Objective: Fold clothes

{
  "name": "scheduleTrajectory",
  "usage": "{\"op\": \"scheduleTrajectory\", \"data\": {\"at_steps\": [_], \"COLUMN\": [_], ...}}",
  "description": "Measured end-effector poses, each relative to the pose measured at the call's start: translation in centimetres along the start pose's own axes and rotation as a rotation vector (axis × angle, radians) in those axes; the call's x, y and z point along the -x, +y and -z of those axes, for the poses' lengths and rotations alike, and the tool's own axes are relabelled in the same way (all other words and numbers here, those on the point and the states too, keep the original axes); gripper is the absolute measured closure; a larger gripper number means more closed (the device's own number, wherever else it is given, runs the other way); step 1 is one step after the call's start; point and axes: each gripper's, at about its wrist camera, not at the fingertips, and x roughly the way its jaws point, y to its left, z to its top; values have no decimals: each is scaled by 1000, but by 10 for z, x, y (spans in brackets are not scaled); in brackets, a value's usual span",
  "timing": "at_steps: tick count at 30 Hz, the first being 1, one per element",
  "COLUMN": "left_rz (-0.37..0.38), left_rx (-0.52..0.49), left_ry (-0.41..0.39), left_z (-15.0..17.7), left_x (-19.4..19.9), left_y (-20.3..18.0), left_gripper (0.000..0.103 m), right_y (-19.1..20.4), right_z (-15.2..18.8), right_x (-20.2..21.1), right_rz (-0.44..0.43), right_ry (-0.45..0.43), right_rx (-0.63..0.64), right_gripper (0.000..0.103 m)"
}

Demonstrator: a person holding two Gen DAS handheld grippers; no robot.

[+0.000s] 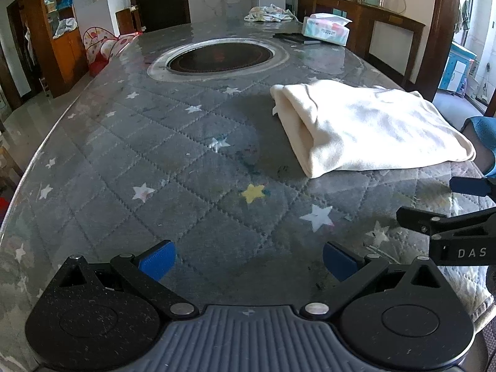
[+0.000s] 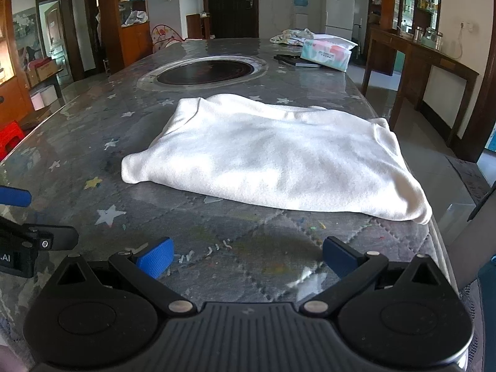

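Cream garment folded flat near the table's right edge. Left gripper and right gripper both spread wide, empty, well short of it. Risk ahead: pinching only the top layer, dragging the bundle off the edge.

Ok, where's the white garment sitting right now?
The folded white garment lies on the table directly ahead of the right gripper, nearer than the round cooktop; in the left wrist view it's at right.

Quilted star-print table bears folded cream garment, tissue pack.
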Motion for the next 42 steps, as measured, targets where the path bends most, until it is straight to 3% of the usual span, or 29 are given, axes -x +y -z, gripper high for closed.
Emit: {"op": "scheduleTrajectory", "data": {"at_steps": [10, 42], "left_rz": [2, 14], "left_rx": [-6, -18], "left_ry": [-30, -157], "left_z": [-1, 2], "left_x": [11, 59], "left_y": [-3, -9], "left_gripper": [0, 0], "right_y": [1, 20], "right_z": [1, -1], "right_x": [6, 55], "right_rz": [-20, -8], "right_ry": [0, -131], "right_rx": [-11, 35], "right_gripper": [0, 0]}}
